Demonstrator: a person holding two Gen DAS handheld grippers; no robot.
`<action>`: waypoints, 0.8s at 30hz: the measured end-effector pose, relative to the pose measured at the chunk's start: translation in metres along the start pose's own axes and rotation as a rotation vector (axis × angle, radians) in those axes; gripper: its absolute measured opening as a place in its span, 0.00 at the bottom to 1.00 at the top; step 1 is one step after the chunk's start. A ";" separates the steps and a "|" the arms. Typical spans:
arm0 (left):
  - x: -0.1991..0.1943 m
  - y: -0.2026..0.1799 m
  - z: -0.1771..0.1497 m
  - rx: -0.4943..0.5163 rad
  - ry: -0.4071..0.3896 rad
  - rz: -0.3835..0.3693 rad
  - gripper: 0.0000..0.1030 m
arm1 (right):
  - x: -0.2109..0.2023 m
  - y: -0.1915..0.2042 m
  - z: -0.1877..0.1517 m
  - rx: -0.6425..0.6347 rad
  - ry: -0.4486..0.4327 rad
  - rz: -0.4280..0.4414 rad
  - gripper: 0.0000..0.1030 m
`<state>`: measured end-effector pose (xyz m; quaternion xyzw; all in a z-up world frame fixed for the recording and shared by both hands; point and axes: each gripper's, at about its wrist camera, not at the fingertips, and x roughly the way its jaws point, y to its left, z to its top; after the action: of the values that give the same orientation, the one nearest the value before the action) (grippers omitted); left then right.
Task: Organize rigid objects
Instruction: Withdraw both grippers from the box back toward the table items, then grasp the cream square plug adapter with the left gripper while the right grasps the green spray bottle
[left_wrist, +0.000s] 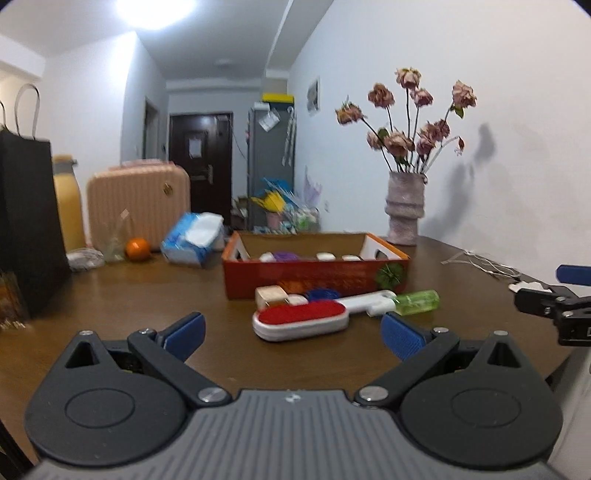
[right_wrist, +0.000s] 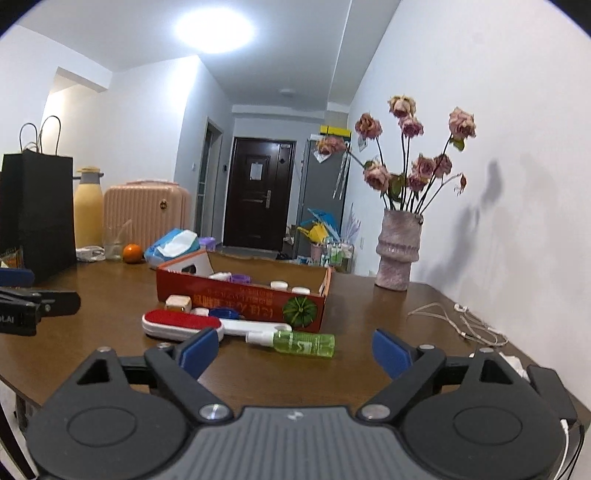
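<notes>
Both my left gripper (left_wrist: 291, 334) and right gripper (right_wrist: 293, 350) gape wide and empty, lined up toward the lint brush (left_wrist: 301, 321) and green bottle (right_wrist: 304, 343) for boxing.

Lint brush (left_wrist: 301, 320) flat before red box (left_wrist: 314, 278)

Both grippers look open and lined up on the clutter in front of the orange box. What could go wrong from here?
1. The green bottle lies on its side, so a nudge from the open right hand-held gripper could roll it away.
2. The lint brush lies against small items in front of the cardboard box; lifting it with the left hand-held gripper may scatter them.
3. The earphone cable could snag.
</notes>
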<state>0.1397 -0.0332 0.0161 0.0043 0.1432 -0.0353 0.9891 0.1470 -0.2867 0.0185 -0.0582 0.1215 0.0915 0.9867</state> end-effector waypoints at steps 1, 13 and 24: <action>0.005 -0.001 -0.001 -0.003 0.008 -0.005 1.00 | 0.004 -0.001 -0.002 0.003 0.009 0.001 0.88; 0.069 -0.006 -0.007 0.005 0.110 -0.042 1.00 | 0.070 -0.010 -0.013 0.015 0.122 0.010 0.87; 0.153 -0.029 0.010 -0.013 0.222 -0.135 1.00 | 0.153 -0.035 -0.006 0.068 0.213 0.011 0.85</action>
<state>0.2872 -0.0726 -0.0172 -0.0080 0.2518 -0.1003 0.9625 0.2984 -0.2965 -0.0225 -0.0336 0.2290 0.0860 0.9690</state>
